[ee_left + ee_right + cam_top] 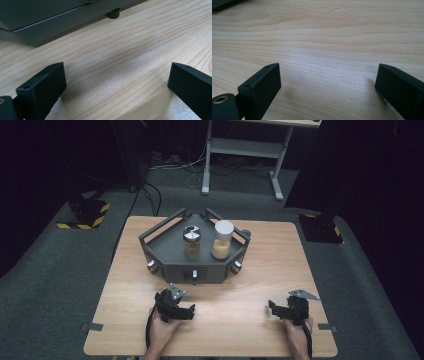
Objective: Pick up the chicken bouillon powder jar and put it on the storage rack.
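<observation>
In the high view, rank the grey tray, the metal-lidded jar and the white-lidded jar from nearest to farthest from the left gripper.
From the left gripper:
1. Grey tray: its front wall is just beyond the gripper.
2. Metal-lidded jar: on the tray, left of the other jar.
3. White-lidded jar: on the tray, further right.

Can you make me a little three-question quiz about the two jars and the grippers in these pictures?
1. True or false: the left gripper is holding a jar.
2. Which jar has the white lid: A, the one on the left, or B, the one on the right?
3. What do both jars stand on?

Key:
1. False. Its jaws are wide apart above bare wooden table, and so are those of the right gripper.
2. B. The left jar has a shiny metal lid.
3. The dark grey tray at the far middle of the table.
</observation>
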The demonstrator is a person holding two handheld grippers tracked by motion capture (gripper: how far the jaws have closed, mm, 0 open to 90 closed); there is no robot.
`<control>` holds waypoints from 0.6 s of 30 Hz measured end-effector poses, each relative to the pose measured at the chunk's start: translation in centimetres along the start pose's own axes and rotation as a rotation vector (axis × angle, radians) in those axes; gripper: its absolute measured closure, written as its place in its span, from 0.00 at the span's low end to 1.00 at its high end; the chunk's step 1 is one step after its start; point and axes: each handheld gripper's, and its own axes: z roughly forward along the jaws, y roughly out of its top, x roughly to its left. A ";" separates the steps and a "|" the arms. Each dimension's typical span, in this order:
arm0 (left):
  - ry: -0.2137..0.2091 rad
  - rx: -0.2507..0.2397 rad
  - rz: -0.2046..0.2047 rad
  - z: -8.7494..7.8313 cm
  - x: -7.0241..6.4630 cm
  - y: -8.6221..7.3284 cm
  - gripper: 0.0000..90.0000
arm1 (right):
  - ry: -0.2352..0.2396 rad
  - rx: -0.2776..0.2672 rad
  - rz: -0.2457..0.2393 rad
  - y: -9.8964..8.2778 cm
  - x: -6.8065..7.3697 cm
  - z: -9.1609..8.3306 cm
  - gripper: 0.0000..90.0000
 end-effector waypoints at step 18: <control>0.001 0.001 -0.001 0.0 0.0 0.0 0.02 | 0.003 -0.002 -0.004 0.0 0.0 0.0 0.07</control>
